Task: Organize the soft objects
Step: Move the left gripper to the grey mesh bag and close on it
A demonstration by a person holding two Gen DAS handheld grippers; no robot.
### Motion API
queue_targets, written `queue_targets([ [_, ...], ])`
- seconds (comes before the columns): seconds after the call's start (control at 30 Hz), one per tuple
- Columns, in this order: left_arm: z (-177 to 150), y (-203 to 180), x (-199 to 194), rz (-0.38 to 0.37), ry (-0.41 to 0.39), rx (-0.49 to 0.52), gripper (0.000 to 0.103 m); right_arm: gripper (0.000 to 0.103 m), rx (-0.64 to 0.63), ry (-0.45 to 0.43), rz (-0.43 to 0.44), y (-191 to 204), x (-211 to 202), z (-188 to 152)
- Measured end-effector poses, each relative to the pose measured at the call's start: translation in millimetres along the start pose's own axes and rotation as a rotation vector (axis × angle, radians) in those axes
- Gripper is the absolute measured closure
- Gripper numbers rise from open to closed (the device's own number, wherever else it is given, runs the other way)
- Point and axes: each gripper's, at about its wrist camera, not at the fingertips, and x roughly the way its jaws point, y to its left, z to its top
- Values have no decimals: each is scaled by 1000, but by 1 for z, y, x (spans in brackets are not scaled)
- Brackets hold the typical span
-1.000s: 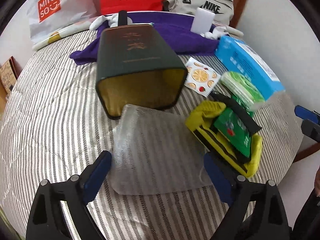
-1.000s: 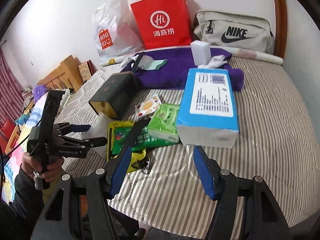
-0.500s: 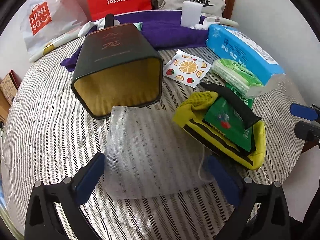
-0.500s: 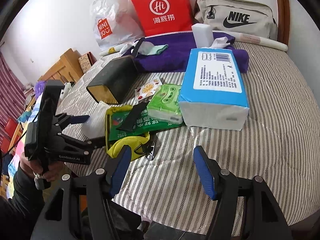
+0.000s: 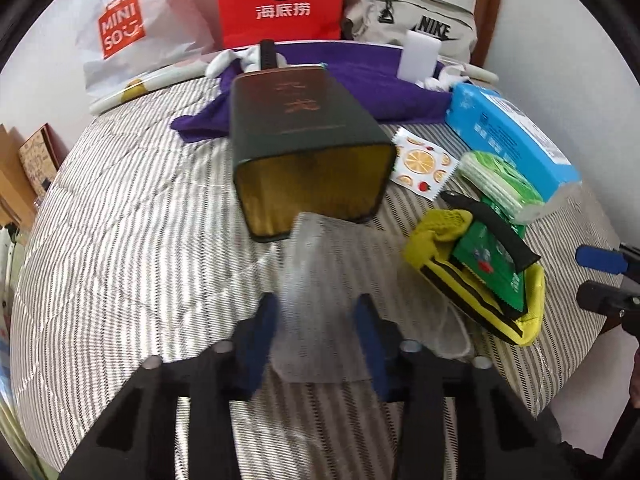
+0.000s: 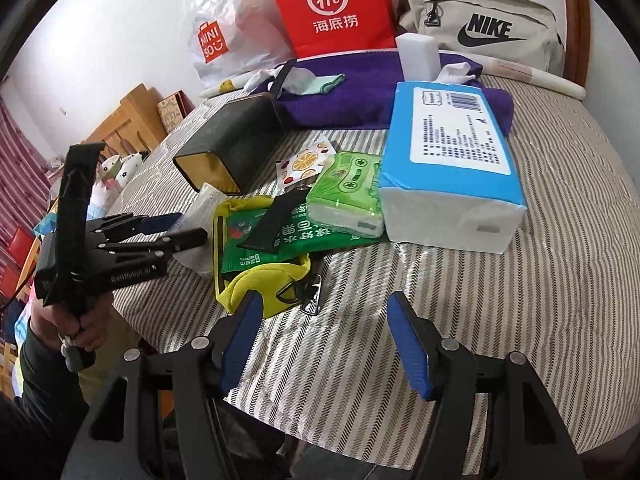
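- The landmark is the dark green box (image 5: pixel 308 148), lying on its side on the striped bed (image 5: pixel 120 240), its open yellow-lined mouth facing the left wrist camera.
- A translucent white mesh pouch (image 5: pixel 316 280) lies flat on the bed just in front of the box's mouth, its far edge touching the box's lower rim.
- The left claw (image 5: pixel 318 324) is closing over the near part of that pouch; the pouch sits between the two blue pads (image 5: pixel 266 320), but the blurred picture does not show whether they press it yet.
- To the right of the box's mouth lies a yellow pouch (image 5: pixel 440 236) with a green sachet (image 5: pixel 492 264) and a black strap (image 5: pixel 496 228) on top of it.
- Beside the box's right edge is a small fruit-print packet (image 5: pixel 424 164); beyond it sit a green tissue pack (image 5: pixel 500 180) and a blue tissue pack (image 5: pixel 508 128), touching one another.
- Behind the box a purple cloth (image 5: pixel 360 80) is spread, with a white block (image 5: pixel 420 54) standing on it.
- At the wall behind the box stand a red paper bag (image 5: pixel 280 0), a white plastic bag (image 5: pixel 128 32) and a beige bag (image 5: pixel 416 16).
- The right claw (image 6: pixel 326 336) hangs over the bed's near edge, well apart from the box, its jaws standing wide with nothing between them.
- In the right wrist view a hand (image 6: pixel 76 320) grips the left claw's handle.
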Motion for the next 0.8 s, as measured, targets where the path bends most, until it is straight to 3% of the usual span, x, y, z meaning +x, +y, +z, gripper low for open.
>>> queue_targets([
  [0.13,-1,11,-1,-39,-3,-37,89,39,-14,11,0,5,3,1],
  [0.23,-4,25,-4,-64,-1,-85,91,39,-21,17,0,7,5,2],
  [0.47,-21,61,-17,17,16,-132,91,39,-20,24,0,6,7,2],
  [0.6,-21,68,-17,-19,32,-160,81,39,-20,29,6,7,10,1],
  [0.67,-18,65,-15,-48,44,-164,67,39,-22,34,6,8,11,0],
  [0.73,-15,61,-14,-75,44,-167,41,39,-28,36,5,9,11,-1],
  [0.8,-11,54,-9,-70,47,-156,36,39,-29,31,4,8,9,-2],
])
